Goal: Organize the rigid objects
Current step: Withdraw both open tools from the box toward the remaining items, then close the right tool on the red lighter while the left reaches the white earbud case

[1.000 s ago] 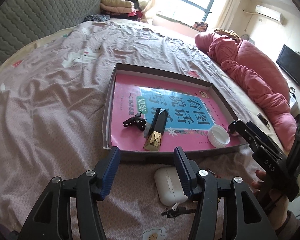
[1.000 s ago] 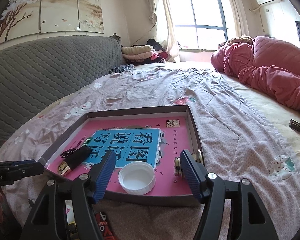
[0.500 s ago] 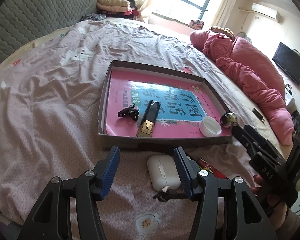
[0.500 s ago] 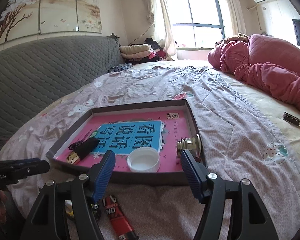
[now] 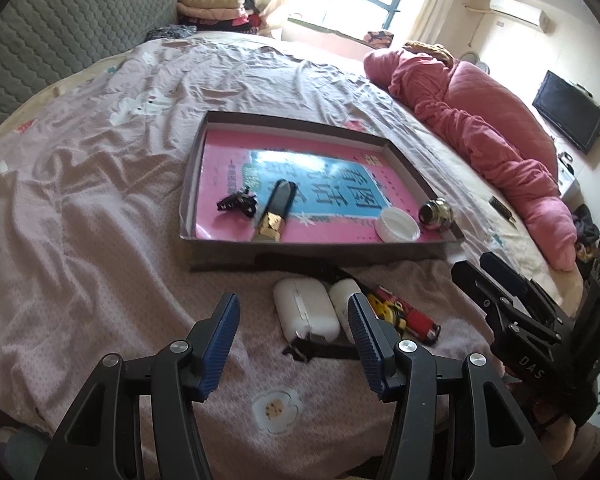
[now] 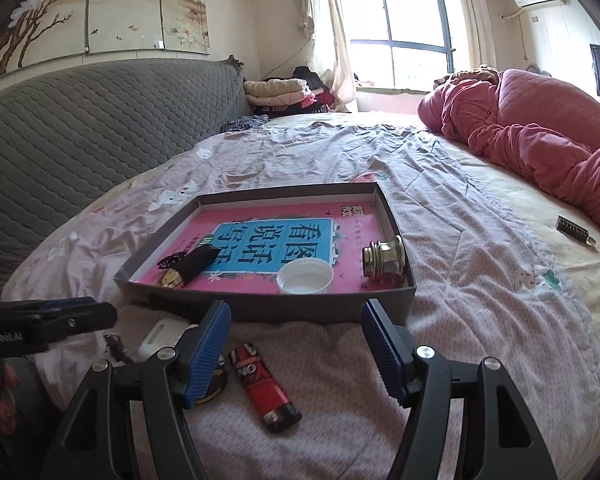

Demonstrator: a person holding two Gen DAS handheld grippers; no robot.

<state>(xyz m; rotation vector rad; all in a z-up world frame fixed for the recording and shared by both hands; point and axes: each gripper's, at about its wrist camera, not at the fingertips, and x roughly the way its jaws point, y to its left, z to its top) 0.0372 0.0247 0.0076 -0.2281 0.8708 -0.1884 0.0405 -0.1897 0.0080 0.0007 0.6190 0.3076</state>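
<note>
Honestly, the soft bed could spoil a pick. Left gripper (image 5: 292, 344), jaws apart and empty, hovers over the white earbud case (image 5: 306, 312), which could sink or skid. Right gripper (image 6: 296, 344), also apart and empty, has the red lighter (image 6: 265, 388) between its jaws. Beyond both, the tray (image 6: 268, 306) holds clip, black tube, white cap, brass fitting.

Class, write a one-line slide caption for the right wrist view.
Open right tongs hover over a red lighter before the tray.
</note>
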